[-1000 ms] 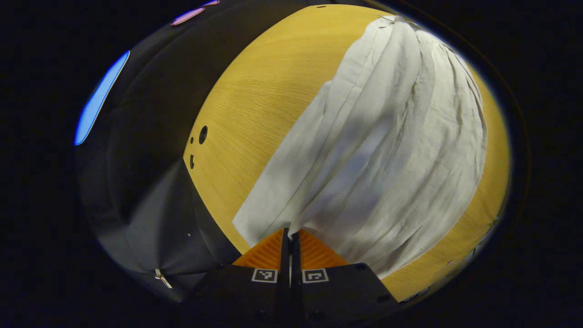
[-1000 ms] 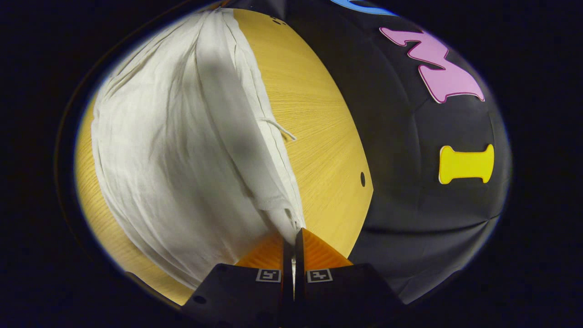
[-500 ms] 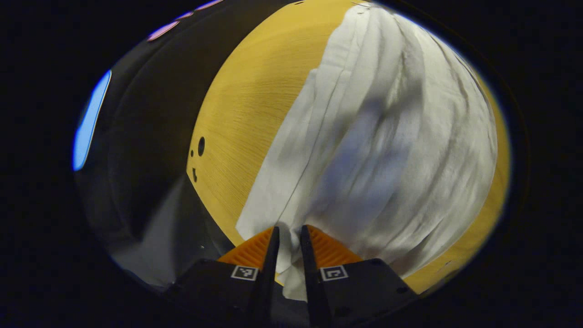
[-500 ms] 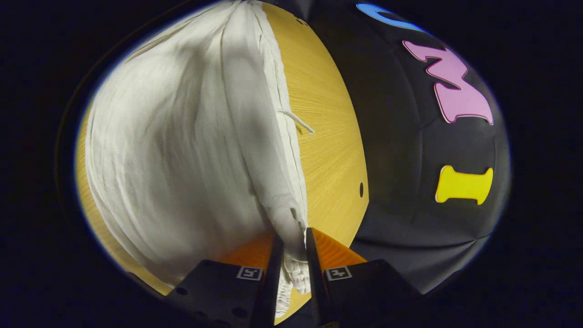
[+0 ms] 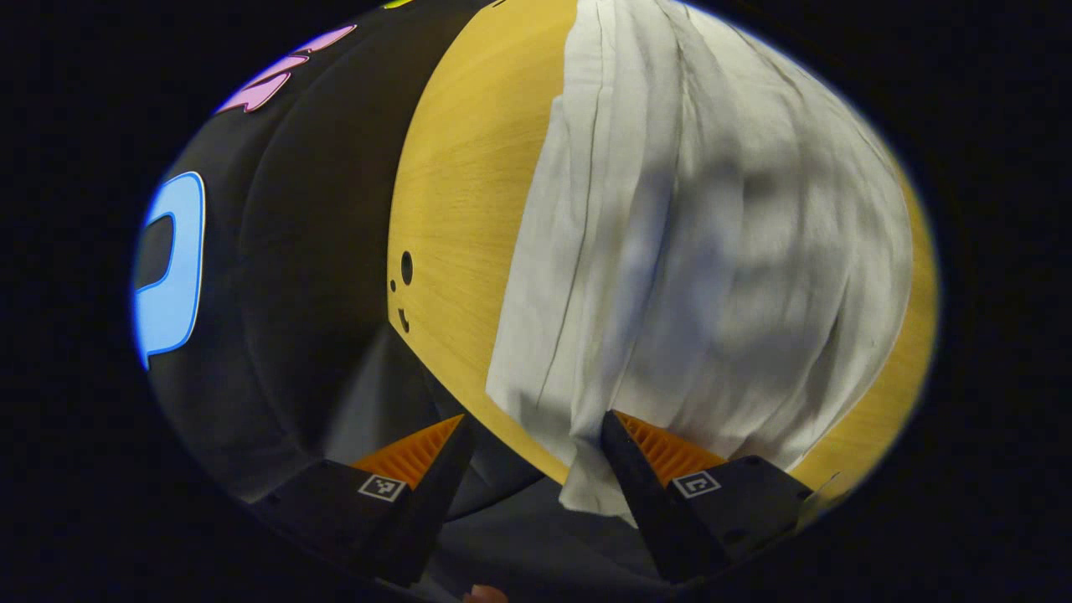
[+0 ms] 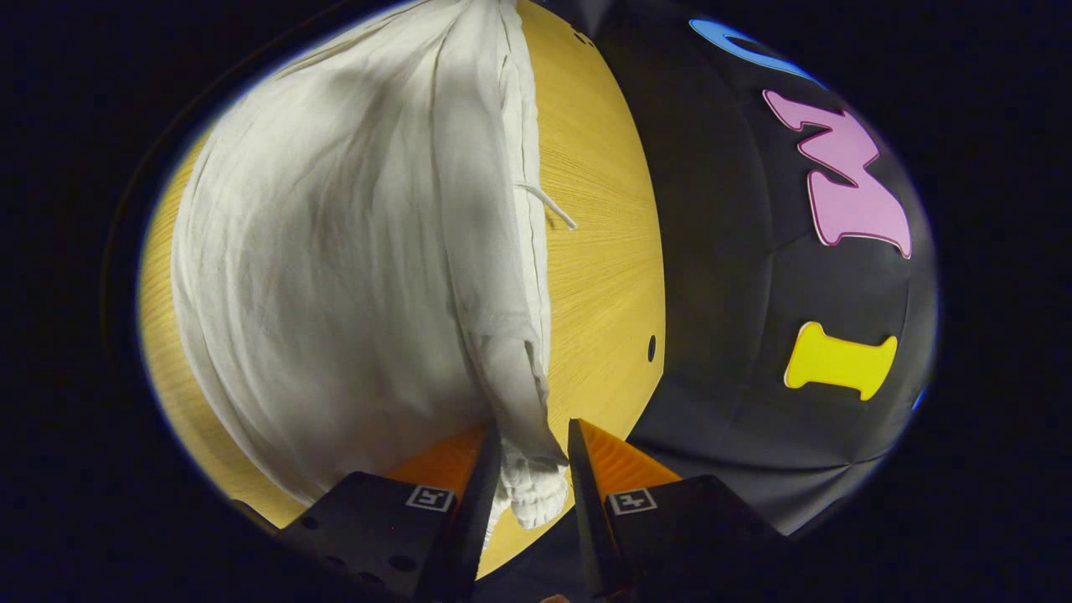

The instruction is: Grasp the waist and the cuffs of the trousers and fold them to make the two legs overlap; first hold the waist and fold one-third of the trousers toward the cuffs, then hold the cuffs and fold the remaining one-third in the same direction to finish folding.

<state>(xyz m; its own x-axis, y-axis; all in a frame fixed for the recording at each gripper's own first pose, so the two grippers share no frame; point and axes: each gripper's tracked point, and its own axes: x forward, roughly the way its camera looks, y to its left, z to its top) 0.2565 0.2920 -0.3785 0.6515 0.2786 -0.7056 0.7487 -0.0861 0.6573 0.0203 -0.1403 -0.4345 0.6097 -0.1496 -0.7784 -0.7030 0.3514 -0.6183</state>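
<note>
White trousers (image 5: 712, 251) lie lengthwise on the yellow wooden table (image 5: 452, 209), folded with creases running away from me. My left gripper (image 5: 532, 452) is open wide at the near table edge, and a cuff corner (image 5: 590, 490) hangs over the edge against its right finger. In the right gripper view the trousers (image 6: 335, 251) cover the left half of the table (image 6: 603, 251), a drawstring (image 6: 548, 205) trailing off their side. My right gripper (image 6: 532, 448) is open, the gathered waistband (image 6: 536, 494) lying loose between its fingers.
The booth's black cloth wall (image 5: 276, 251) drops away beyond the table's left edge, and the wall (image 6: 754, 293) also stands past its right edge. Small holes (image 5: 406, 268) mark the tabletop near one corner, and a single hole (image 6: 651, 347) sits near another.
Both grippers were shut on the cloth a second ago, then spread. The left one has opened wide and let the cuff drop. The right one has loosened off the waistband.
</note>
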